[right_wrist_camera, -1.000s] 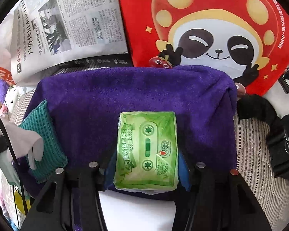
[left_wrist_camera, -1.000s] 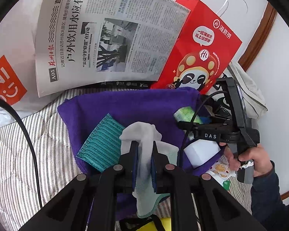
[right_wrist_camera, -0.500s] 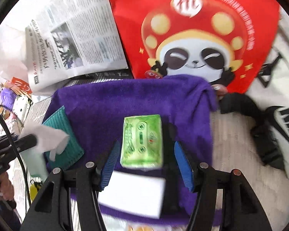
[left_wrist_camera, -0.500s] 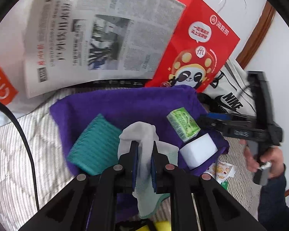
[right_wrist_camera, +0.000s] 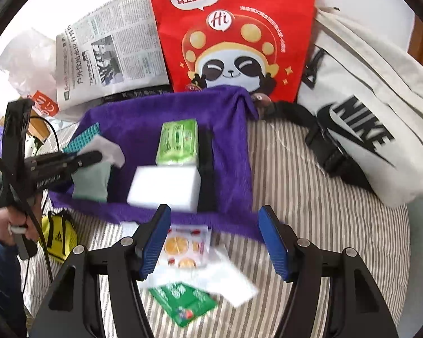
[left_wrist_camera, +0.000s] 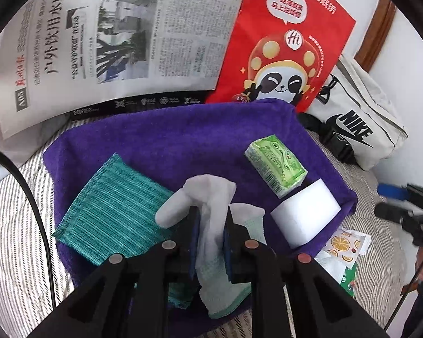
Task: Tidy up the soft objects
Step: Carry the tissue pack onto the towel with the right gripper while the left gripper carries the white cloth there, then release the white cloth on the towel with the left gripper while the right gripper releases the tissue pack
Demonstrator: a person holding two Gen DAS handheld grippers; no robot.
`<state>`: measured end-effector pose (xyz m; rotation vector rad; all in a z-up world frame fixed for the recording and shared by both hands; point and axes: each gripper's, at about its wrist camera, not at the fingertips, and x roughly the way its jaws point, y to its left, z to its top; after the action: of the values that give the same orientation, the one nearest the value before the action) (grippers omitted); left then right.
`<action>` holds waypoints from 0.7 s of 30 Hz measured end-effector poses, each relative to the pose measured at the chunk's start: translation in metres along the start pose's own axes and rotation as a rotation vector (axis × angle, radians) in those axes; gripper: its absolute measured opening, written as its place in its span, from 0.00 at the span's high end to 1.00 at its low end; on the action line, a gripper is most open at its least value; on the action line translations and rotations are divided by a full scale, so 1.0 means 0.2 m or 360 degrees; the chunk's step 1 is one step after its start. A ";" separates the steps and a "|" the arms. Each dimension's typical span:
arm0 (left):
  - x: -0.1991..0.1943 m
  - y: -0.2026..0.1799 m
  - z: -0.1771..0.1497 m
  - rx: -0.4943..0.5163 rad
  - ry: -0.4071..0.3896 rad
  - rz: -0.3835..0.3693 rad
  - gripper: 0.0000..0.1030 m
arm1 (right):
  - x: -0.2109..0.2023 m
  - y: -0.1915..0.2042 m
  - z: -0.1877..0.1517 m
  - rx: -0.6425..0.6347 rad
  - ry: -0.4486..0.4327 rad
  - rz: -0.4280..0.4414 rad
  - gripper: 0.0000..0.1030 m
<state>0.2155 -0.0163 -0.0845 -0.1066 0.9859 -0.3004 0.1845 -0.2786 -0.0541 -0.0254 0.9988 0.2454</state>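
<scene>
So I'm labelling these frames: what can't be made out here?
- Left wrist view: the white cloth's lower part, hidden behind the left claw.
- Right wrist view: the white sponge and green packet, motion-blurred.
- Left wrist view: the right claw, blurred, cut off by the edge.

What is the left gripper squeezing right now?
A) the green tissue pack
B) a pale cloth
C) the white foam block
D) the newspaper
B: the left gripper is shut on the pale cloth, while the green tissue pack and white foam block lie free on the purple towel.
</scene>
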 end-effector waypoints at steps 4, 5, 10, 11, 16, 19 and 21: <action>-0.03 0.00 -0.03 -0.0014 0.0047 0.0040 0.60 | -0.03 0.02 -0.08 0.0011 0.0004 -0.0006 0.38; -0.03 0.00 -0.04 -0.0016 0.0047 0.0051 0.53 | -0.04 0.02 -0.10 0.0024 0.0006 0.0002 0.38; -0.09 0.00 -0.12 -0.0013 0.0075 0.0066 0.49 | -0.05 0.02 -0.21 0.0080 0.0028 0.0028 0.38; -0.11 0.00 -0.14 -0.0017 0.0078 0.0062 0.49 | -0.04 0.01 -0.23 0.0094 0.0046 0.0024 0.38; -0.24 0.01 -0.23 -0.0035 0.0046 0.0044 0.49 | 0.01 0.05 -0.34 0.0091 0.0100 0.0027 0.38; -0.30 0.02 -0.29 -0.0056 0.0043 0.0017 0.49 | 0.01 0.06 -0.38 0.0158 0.0088 0.0125 0.39; -0.35 0.02 -0.32 -0.0046 0.0035 0.0008 0.49 | 0.00 0.09 -0.40 0.0177 0.0070 0.0170 0.39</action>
<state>0.1270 0.0109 -0.0647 -0.1270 1.0126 -0.2835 0.1156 -0.2720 -0.0961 0.1242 1.0574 0.2876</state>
